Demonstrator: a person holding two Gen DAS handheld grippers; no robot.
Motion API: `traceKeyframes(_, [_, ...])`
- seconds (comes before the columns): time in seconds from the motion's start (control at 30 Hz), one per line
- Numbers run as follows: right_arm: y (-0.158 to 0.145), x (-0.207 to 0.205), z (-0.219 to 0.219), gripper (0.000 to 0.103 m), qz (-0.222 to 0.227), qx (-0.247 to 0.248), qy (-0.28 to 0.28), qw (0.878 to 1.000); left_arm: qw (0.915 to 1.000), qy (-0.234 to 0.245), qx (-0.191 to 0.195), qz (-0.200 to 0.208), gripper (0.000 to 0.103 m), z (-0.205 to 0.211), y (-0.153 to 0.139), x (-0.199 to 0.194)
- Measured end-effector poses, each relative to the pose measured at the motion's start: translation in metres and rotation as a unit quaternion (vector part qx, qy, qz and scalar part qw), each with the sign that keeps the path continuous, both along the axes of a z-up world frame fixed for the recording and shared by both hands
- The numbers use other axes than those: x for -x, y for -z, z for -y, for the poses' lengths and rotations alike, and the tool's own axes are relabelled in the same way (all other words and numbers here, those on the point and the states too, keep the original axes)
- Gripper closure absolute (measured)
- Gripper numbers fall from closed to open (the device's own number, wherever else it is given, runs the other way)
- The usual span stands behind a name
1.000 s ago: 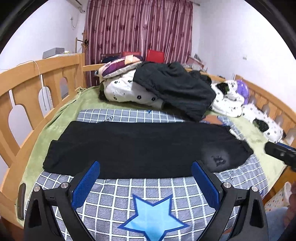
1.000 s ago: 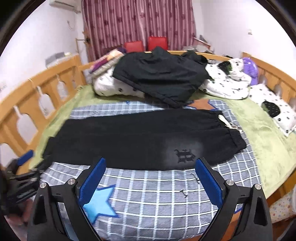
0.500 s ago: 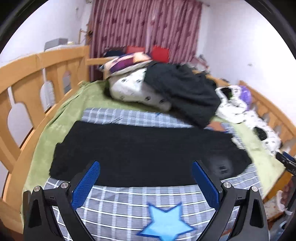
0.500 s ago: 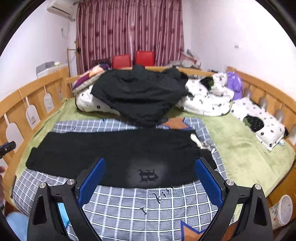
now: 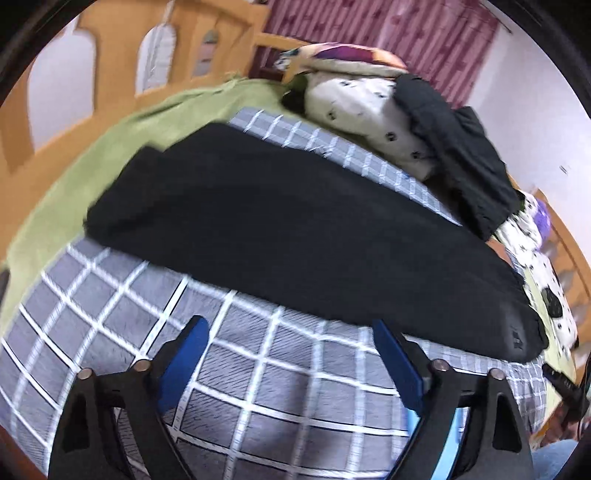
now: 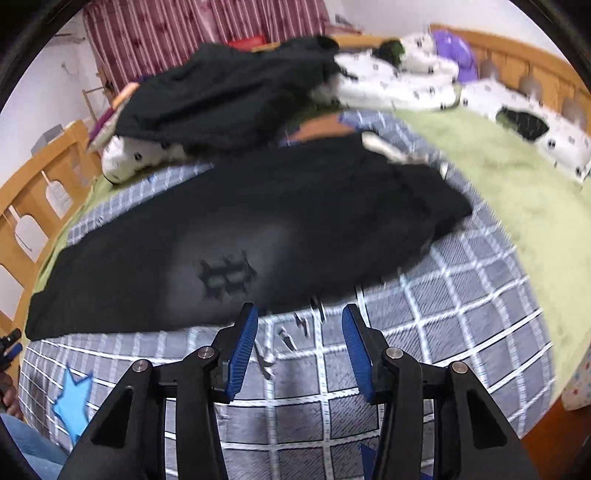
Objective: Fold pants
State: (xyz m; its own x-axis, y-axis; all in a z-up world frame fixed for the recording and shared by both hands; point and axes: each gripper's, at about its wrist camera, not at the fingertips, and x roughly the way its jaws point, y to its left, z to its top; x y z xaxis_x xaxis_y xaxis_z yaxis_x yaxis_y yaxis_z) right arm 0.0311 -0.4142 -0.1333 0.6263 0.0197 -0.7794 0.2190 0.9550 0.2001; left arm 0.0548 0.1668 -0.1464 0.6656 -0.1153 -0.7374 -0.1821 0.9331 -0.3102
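Pants (image 5: 295,221) are lying flat across the checked blanket (image 5: 240,369), soft and limp, best pinched at the near hem; the left gripper (image 5: 288,354) is closing slightly, wide and empty. Right view: the right gripper (image 6: 299,339) is closing, half-open and empty, now nearer the hem than earlier.

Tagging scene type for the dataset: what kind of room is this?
Most likely a home bedroom. A wooden bed frame surrounds a checked blanket with black pants spread on it, spotted bedding is heaped behind, and dark red curtains hang on the far wall.
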Motion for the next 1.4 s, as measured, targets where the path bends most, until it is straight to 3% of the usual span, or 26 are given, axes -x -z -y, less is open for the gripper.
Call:
traceKeyframes(0.1, [0.025, -0.005, 0.007, 0.038, -0.010, -0.021, 0.005, 1.000, 0.9997, -0.003, 0.022, -0.003, 0.015, -0.005, 0.019, -0.004])
traceKeyframes(0.23, [0.045, -0.012, 0.015, 0.033, -0.008, -0.055, 0.020, 0.998, 0.9981, -0.004, 0.060, -0.013, 0.014, -0.016, 0.039, -0.021])
traceKeyframes(0.37, [0.055, -0.025, 0.020, 0.032, 0.010, -0.088, 0.032, 0.996, 0.9960, -0.023, 0.086, -0.006, 0.014, -0.023, 0.051, -0.034])
traceKeyframes(0.53, [0.061, -0.050, 0.014, 0.032, 0.020, -0.085, 0.049, 0.995, 0.9915, -0.049, 0.120, 0.011, 0.017, -0.032, 0.056, -0.047])
traceKeyframes(0.57, [0.060, -0.055, 0.012, 0.037, 0.024, -0.081, 0.054, 0.995, 0.9910, -0.055, 0.122, 0.010, 0.020, -0.034, 0.056, -0.050])
traceKeyframes(0.63, [0.056, -0.062, 0.011, 0.063, 0.026, -0.070, 0.058, 0.996, 0.9915, -0.070, 0.109, -0.006, 0.052, -0.037, 0.056, -0.057])
traceKeyframes(0.67, [0.053, -0.065, 0.009, 0.075, 0.028, -0.057, 0.058, 0.996, 0.9919, -0.079, 0.099, -0.014, 0.060, -0.039, 0.056, -0.057])
traceKeyframes(0.73, [0.045, -0.067, 0.004, 0.081, 0.040, -0.039, 0.050, 0.997, 0.9913, -0.091, 0.093, -0.019, 0.088, -0.045, 0.055, -0.056])
traceKeyframes(0.87, [0.015, -0.069, -0.007, 0.085, 0.067, -0.007, 0.038, 0.997, 0.9910, -0.079, 0.108, 0.006, 0.094, -0.056, 0.039, -0.051])
traceKeyframes(1.07, [-0.040, -0.087, -0.010, 0.086, 0.122, 0.012, 0.006, 0.992, 0.9949, -0.056, 0.036, 0.076, 0.094, -0.042, -0.025, -0.063])
traceKeyframes(1.2, [-0.057, -0.115, -0.010, 0.086, 0.139, 0.017, 0.000, 0.990, 0.9921, -0.055, 0.013, 0.112, 0.094, -0.040, -0.055, -0.097])
traceKeyframes(1.4, [-0.063, -0.173, -0.004, 0.086, 0.154, 0.017, -0.010, 0.988, 0.9888, -0.061, -0.029, 0.133, 0.094, -0.026, -0.062, -0.174])
